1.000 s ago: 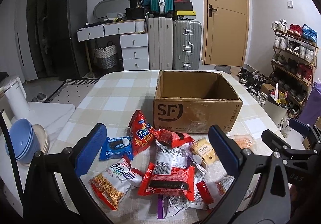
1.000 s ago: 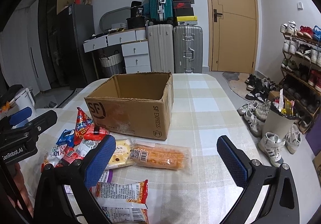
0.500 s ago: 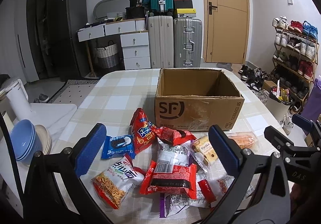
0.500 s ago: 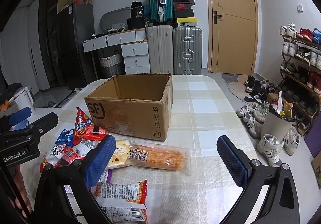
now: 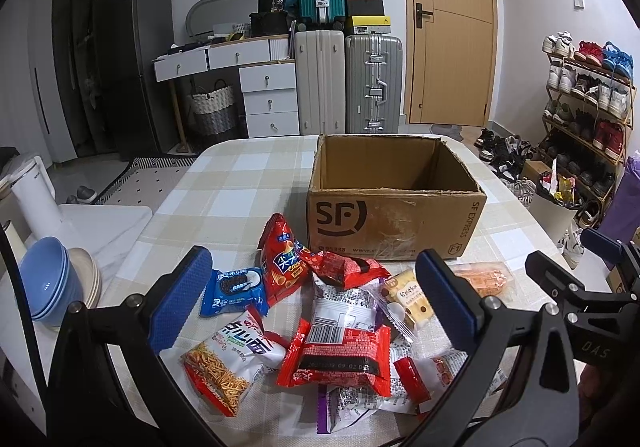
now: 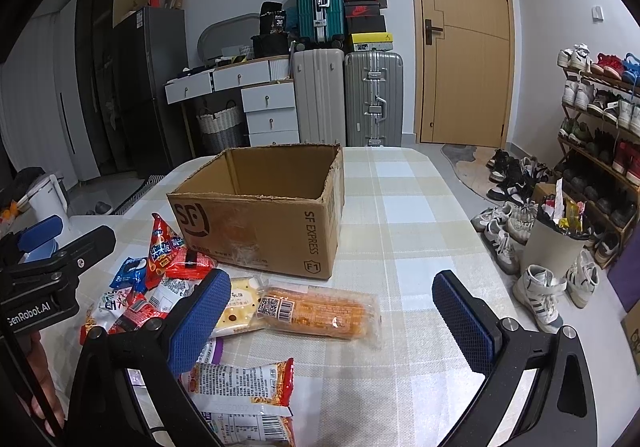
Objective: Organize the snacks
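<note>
Both my grippers, left (image 5: pixel 314 301) and right (image 6: pixel 332 317), hover with jaws spread wide, holding nothing. Snack packets (image 5: pixel 320 319) lie heaped on the checked table (image 6: pixel 408 215) just before the open cardboard box (image 5: pixel 394 223).

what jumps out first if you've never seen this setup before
The open brown cardboard box with the SF logo stands mid-table on the checked cloth, and what shows of its inside looks empty. In front of it lies a heap of bright snack packets, such as a red triangular chip bag and a blue cookie pack. The left tool and right tool both hover open with blue pads.
</note>
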`<state>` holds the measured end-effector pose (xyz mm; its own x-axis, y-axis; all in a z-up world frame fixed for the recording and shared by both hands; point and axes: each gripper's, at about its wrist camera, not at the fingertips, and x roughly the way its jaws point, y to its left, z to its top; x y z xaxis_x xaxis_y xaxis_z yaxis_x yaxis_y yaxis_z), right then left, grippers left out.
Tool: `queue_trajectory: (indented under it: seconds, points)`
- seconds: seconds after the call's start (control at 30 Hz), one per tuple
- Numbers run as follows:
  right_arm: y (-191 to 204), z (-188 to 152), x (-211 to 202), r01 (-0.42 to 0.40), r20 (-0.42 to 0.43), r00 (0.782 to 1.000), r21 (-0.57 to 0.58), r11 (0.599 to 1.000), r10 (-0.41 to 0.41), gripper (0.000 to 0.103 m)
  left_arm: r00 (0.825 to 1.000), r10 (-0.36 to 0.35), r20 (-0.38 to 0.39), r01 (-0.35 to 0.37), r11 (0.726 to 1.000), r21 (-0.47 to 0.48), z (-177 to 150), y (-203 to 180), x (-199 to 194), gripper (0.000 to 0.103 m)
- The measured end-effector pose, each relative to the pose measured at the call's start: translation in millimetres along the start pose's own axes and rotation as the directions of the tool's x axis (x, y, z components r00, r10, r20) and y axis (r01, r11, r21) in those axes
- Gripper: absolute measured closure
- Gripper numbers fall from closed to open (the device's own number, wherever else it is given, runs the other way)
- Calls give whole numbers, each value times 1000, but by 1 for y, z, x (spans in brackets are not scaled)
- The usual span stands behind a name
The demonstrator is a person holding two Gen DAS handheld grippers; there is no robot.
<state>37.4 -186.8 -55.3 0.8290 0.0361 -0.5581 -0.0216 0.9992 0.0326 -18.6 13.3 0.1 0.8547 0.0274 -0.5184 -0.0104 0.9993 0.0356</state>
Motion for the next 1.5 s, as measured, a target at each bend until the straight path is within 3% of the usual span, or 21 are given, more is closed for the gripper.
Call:
queue_trajectory:
  seconds: [0.33,0.47,0.63,0.8,0.9,1.0,1.17,1.3,1.4,1.5]
  points:
    - [0,-3,3,-5,-14,1000,2,1000,5,0,1000,-1,-9,1,1000,-2,-3,0,5,1]
    - [-3,-2,5,-62,-36,997,24,998,63,0,1000,8,-15,-8,1000,3,-3,4,7,1]
    - [-10,-7,16,-251,-121,957,123,960,265,0,999,1,-44,-2,1000,-23,-3,24,10,1]
    - [1,-21,25,-304,-227,917,134,943,328,0,997,20,-68,-23,998,-55,-3,50,12,1]
    - [19,-35,27,-313,-287,901,88,946,325,0,997,25,-78,-30,998,-61,-4,63,12,1]
    - [41,-51,36,-271,-353,900,2,962,254,0,996,33,-85,-38,997,-64,-5,76,10,1]
    - [63,-70,56,-269,-440,874,-83,959,207,0,994,27,-107,-38,994,-101,-6,98,9,1]
    - [69,-79,75,-273,-489,848,-74,959,204,2,990,25,-139,-44,990,-132,-9,116,11,1]
    - [66,-75,74,-284,-472,852,-51,957,227,20,987,24,-157,-47,988,-148,-11,125,12,1]
    - [60,-74,74,-295,-462,848,-4,956,260,26,982,33,-184,-63,985,-161,-14,132,18,1]
